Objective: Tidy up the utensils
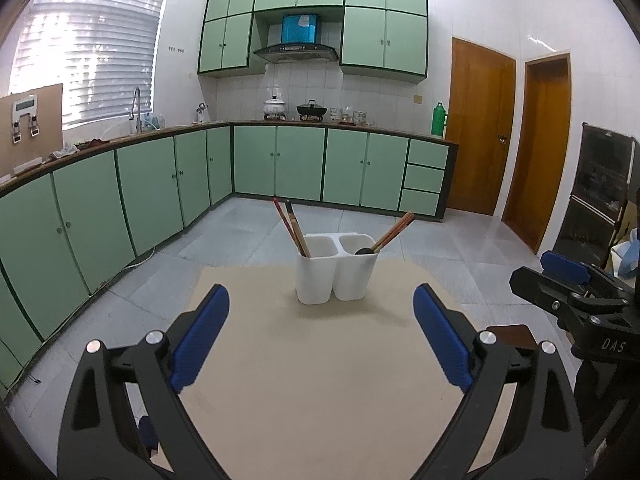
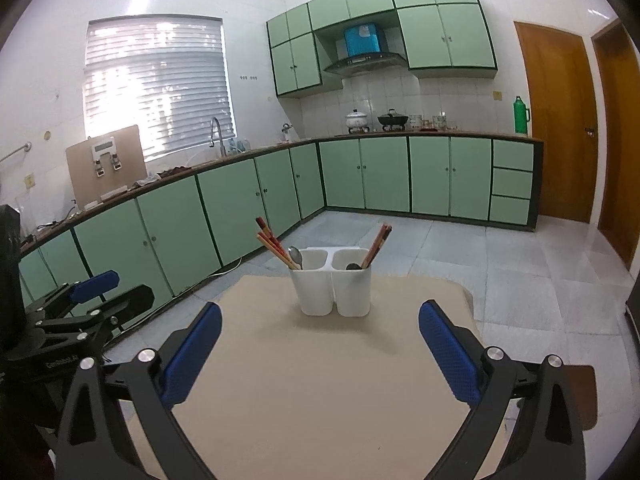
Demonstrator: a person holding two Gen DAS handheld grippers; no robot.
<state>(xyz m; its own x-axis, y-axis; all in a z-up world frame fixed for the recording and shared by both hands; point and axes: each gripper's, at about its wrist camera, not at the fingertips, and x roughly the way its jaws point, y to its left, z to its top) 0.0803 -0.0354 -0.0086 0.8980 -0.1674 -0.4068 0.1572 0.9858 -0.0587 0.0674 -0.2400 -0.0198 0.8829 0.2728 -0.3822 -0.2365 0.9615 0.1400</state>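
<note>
A white two-compartment utensil holder [image 1: 336, 276] [image 2: 332, 288] stands upright at the far middle of a beige table [image 1: 312, 380] [image 2: 320, 392]. Chopsticks [image 1: 290, 226] [image 2: 274, 246] lean out of its left compartment, with a metal spoon [image 2: 296, 257] beside them. More chopsticks [image 1: 394, 230] [image 2: 377, 245] and a dark spoon [image 1: 364, 251] sit in the right compartment. My left gripper [image 1: 322, 300] is open and empty, short of the holder. My right gripper [image 2: 320, 316] is open and empty, also short of it.
The right gripper shows at the right edge of the left wrist view [image 1: 572, 284]; the left gripper shows at the left of the right wrist view [image 2: 88, 300]. Green kitchen cabinets [image 1: 160, 184] line the walls beyond a tiled floor [image 1: 440, 240]. Wooden doors [image 1: 480, 132] stand at right.
</note>
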